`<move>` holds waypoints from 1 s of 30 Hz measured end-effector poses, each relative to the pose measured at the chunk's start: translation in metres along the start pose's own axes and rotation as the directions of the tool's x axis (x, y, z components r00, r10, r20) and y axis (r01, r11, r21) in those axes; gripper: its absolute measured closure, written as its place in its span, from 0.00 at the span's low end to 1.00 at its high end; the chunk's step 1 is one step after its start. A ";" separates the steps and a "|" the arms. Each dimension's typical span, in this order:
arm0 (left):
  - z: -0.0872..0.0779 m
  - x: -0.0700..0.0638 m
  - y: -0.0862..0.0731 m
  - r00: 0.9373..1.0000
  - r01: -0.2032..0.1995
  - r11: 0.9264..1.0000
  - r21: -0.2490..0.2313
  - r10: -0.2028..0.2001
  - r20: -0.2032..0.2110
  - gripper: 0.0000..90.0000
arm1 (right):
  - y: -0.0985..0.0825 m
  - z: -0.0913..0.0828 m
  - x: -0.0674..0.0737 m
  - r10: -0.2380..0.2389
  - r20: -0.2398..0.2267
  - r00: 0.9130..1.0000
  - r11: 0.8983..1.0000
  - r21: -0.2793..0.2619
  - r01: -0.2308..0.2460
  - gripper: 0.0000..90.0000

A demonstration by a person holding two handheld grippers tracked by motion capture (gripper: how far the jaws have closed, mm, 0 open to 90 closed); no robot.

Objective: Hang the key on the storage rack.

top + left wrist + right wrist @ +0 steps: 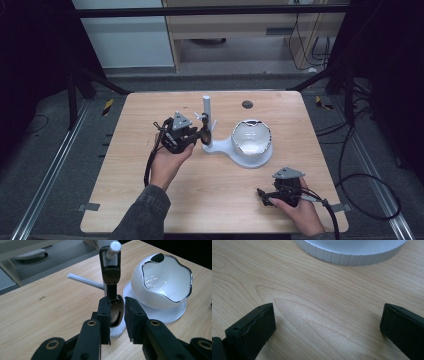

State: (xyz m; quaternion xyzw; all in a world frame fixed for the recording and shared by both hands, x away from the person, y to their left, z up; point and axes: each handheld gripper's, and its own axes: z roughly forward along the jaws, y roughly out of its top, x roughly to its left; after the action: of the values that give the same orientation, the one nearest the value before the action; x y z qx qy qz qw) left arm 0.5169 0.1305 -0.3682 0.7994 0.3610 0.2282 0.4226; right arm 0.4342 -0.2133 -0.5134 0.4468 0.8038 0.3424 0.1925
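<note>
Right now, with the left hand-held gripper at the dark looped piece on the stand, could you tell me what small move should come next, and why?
Probably ease the dark looped piece a little further along the white peg before letting go. Its loop sits around the peg close to the tip, and the left hand-held gripper has the lower end between its jaws.

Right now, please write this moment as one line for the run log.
left tool: shut on dark metal clip at white stand | right tool: open, above bare table | white bowl: on stand base, untouched
</note>
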 end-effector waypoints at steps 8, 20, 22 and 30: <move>-0.003 -0.001 0.000 1.000 0.001 1.000 -0.005 -0.001 0.001 0.77 | 0.000 0.000 0.000 -0.001 0.000 1.000 1.000 0.001 0.001 0.01; -0.006 -0.011 -0.001 1.000 -0.030 0.999 -0.010 0.030 -0.009 0.50 | 0.000 0.000 -0.001 -0.010 0.003 1.000 1.000 -0.001 0.010 0.01; -0.007 -0.012 -0.002 1.000 -0.029 0.999 -0.013 0.029 -0.006 0.42 | 0.000 0.000 -0.001 -0.010 0.003 1.000 1.000 -0.002 0.010 0.01; -0.008 -0.014 -0.008 1.000 -0.012 0.999 -0.033 0.012 0.003 0.12 | 0.000 0.000 -0.001 -0.010 0.003 1.000 1.000 -0.002 0.010 0.01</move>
State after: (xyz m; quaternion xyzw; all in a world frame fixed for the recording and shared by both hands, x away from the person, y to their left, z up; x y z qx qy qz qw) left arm 0.4996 0.1266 -0.3719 0.7949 0.3514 0.2354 0.4351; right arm 0.4346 -0.2137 -0.5138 0.4430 0.8055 0.3415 0.1957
